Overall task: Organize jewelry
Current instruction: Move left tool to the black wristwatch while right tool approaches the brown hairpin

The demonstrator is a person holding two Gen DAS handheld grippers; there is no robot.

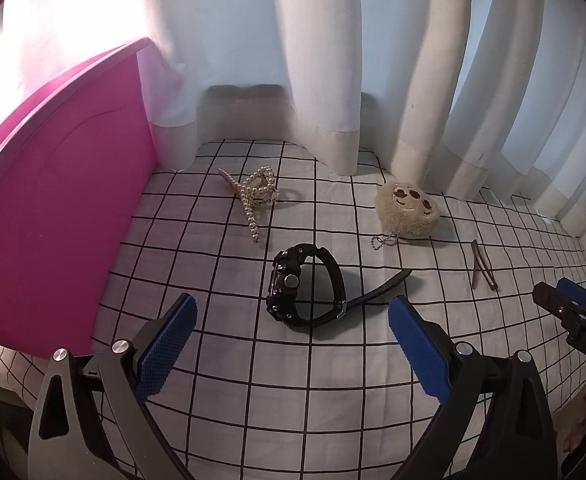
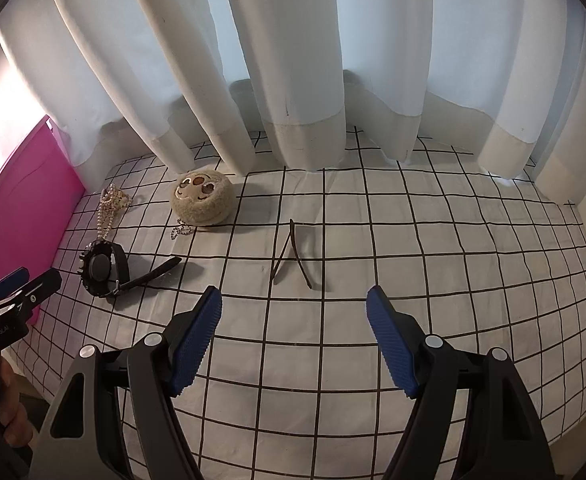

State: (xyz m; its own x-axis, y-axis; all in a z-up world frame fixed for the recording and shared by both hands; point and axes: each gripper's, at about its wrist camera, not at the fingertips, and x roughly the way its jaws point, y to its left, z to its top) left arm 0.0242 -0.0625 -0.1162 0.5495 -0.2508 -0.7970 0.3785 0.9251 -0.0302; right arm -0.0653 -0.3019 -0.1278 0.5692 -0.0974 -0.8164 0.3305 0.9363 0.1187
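Observation:
A black wristwatch [image 1: 305, 285] lies on its side on the checked cloth, just ahead of my left gripper [image 1: 293, 312], which stands open and empty over it. Behind the watch lies a pearl bracelet [image 1: 253, 196]. A furry beige keychain charm [image 1: 407, 210] with a ball chain sits to the right. Two thin brown hair clips [image 2: 293, 254] lie crossed in front of my right gripper [image 2: 295, 304], also open and empty. The right wrist view shows the watch [image 2: 103, 270], the pearls [image 2: 111, 206] and the charm [image 2: 202, 200] at the left.
A pink box [image 1: 57, 204] stands at the left edge of the cloth [image 2: 433, 280]. White curtains [image 2: 293, 60] hang along the back and rest on the surface. The other gripper's tip shows at each view's side edge, with a hand below it.

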